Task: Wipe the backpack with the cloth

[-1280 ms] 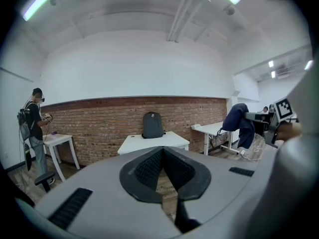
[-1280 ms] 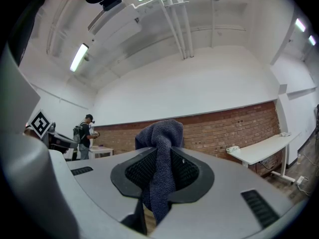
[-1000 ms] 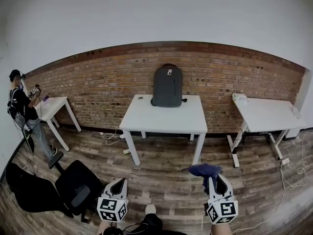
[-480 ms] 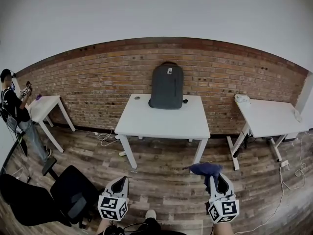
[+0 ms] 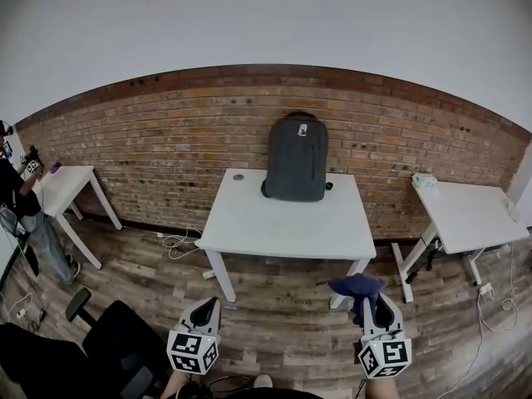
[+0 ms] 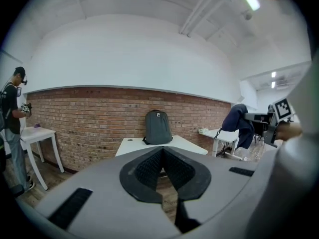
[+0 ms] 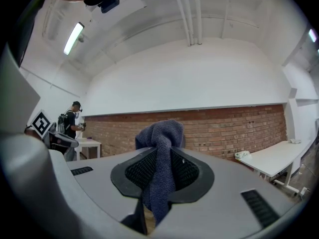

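My right gripper is clamped on a dark blue terry cloth. The jaws pinch it partway along, with a bunched fold standing above them and a tail hanging below. My left gripper has its jaws pressed together with nothing between them. In the head view both grippers are held low over the wood-plank floor, well apart from each other and short of the white rectangular table. The dark grey fabric backpack stands upright at the back edge of that table, against the red brick wall, its front facing me. The cloth and the backpack are well apart, with no contact. A small round item lies on the tabletop left of the backpack; I cannot tell what it is. There are 2 more white tables, 1 at the right and 1 at the far left, where a person in dark clothes stands. A black office chair sits at the lower left.
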`<state>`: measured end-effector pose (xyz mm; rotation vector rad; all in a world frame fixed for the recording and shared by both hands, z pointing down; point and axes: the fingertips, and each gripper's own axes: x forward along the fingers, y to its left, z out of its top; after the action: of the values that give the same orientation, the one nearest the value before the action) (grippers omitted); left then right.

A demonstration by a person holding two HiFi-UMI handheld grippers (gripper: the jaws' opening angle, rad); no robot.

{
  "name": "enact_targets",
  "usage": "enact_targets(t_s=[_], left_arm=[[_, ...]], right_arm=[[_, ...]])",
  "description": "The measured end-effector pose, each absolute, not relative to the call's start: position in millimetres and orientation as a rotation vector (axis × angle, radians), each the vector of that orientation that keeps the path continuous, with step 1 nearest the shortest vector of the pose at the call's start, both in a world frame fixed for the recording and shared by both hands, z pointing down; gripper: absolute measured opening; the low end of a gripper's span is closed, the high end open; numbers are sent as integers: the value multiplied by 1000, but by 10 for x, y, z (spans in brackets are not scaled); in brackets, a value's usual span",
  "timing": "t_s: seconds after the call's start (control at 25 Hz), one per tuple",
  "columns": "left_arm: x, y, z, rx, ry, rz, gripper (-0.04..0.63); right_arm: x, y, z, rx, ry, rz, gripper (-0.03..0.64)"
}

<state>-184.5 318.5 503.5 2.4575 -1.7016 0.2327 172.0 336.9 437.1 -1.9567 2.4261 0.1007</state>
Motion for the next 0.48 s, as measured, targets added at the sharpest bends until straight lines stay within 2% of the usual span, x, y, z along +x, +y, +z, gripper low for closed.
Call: enact_targets(t_s=[0.2, 0.48], left_arm=[[-2237, 2604, 5016, 2454, -1713, 218, -3], [-2299, 2097, 5048, 2497, -1644, 220, -3]], right_arm=[[1340, 2843, 4332, -1953, 2425, 129, 75], [1294, 2561, 4315, -2025, 2353, 135, 75]])
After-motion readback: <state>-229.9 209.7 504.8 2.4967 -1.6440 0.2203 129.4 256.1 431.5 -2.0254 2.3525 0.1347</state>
